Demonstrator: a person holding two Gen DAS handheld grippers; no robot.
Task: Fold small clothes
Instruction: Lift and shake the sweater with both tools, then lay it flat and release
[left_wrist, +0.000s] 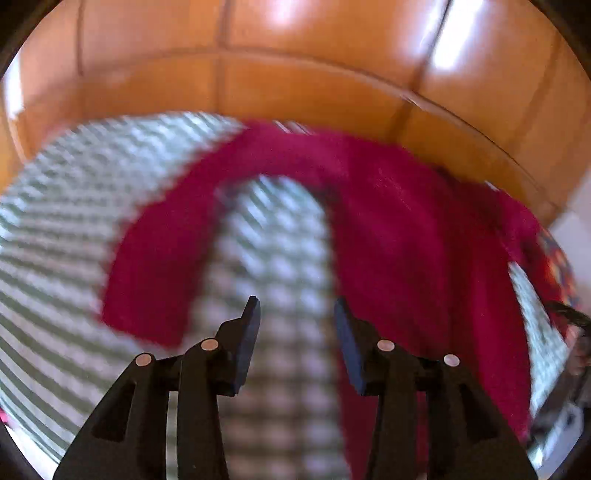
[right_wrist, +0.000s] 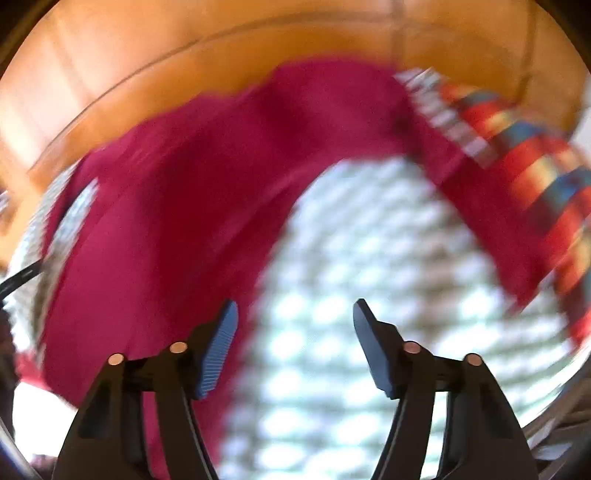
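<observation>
A crimson long-sleeved garment lies spread on a green-and-white checked cloth. In the left wrist view its left sleeve runs down to the left. My left gripper is open and empty, above the gap between sleeve and body. In the right wrist view the garment's body fills the left and its other sleeve runs down to the right. My right gripper is open and empty, over the checked cloth between body and sleeve. Both views are blurred.
A shiny orange wooden wall rises behind the cloth. A red, yellow and blue patterned fabric lies by the garment's right sleeve; it also shows in the left wrist view. A dark cable shows at the left edge.
</observation>
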